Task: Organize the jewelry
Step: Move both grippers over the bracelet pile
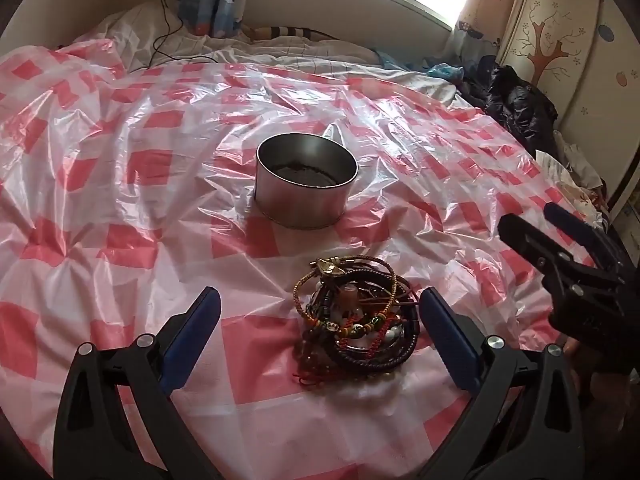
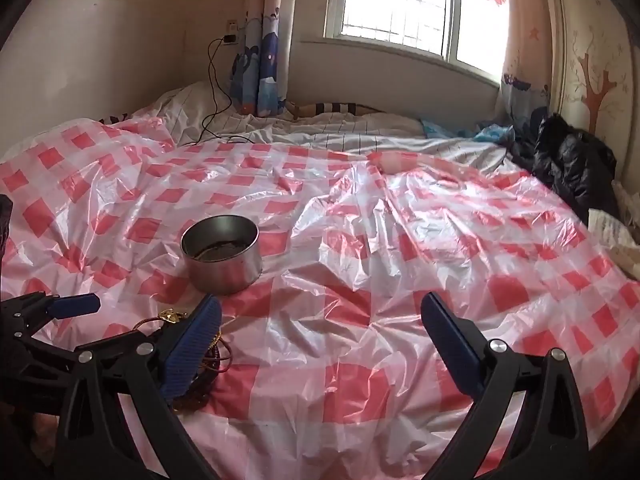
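A tangled pile of bracelets and bead strings [image 1: 356, 316] lies on the red-and-white checked plastic sheet [image 1: 120, 168]. My left gripper [image 1: 320, 300] is open, its blue-padded fingers standing either side of the pile, empty. A round metal tin [image 1: 306, 178] stands upright just beyond, with dark jewelry in its bottom. My right gripper [image 2: 320, 308] is open and empty over bare sheet; it shows at the right in the left wrist view [image 1: 532, 220]. In the right wrist view the pile [image 2: 208, 356] is mostly hidden behind the left finger, and the tin [image 2: 222, 254] sits at left.
The sheet covers a bed. A dark jacket [image 2: 568, 164] lies at the far right edge, a black cable [image 2: 216, 92] runs down at the back, and curtains [image 2: 260, 60] and a window [image 2: 400, 4] stand behind. A wardrobe [image 1: 568, 40] is at right.
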Motion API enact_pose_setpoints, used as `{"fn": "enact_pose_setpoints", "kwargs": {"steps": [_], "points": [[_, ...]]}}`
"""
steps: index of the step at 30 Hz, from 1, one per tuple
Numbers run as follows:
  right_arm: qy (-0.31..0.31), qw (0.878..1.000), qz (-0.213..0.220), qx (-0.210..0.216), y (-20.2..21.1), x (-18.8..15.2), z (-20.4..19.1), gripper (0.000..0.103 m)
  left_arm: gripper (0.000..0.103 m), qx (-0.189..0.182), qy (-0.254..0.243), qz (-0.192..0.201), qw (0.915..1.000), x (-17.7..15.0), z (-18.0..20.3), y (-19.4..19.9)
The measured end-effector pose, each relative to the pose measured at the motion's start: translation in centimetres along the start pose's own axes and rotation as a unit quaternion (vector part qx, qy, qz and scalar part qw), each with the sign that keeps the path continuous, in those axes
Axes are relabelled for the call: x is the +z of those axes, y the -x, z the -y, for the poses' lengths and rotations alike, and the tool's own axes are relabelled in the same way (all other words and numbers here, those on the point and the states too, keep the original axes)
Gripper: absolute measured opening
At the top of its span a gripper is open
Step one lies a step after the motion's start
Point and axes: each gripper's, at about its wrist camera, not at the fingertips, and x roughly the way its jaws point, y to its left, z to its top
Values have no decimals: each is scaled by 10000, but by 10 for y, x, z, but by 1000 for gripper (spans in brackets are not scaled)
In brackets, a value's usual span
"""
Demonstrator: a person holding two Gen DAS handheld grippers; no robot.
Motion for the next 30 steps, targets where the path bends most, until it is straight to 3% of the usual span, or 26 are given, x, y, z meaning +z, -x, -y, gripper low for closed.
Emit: {"fn": "enact_pose_setpoints", "kwargs": {"steps": [6,15,30], "points": [[-97,9999,47,-22,-5,3,1,96,96,-209,360,-35,9991,3,-6,-12],[-19,10000,-95,-2,-12,-1,-6,96,96,834,-229,275,9959,2,7,-6],[0,10000,-51,-26,-14,-4,-10,96,96,1077,-207,379,9932,2,0,2]]}}
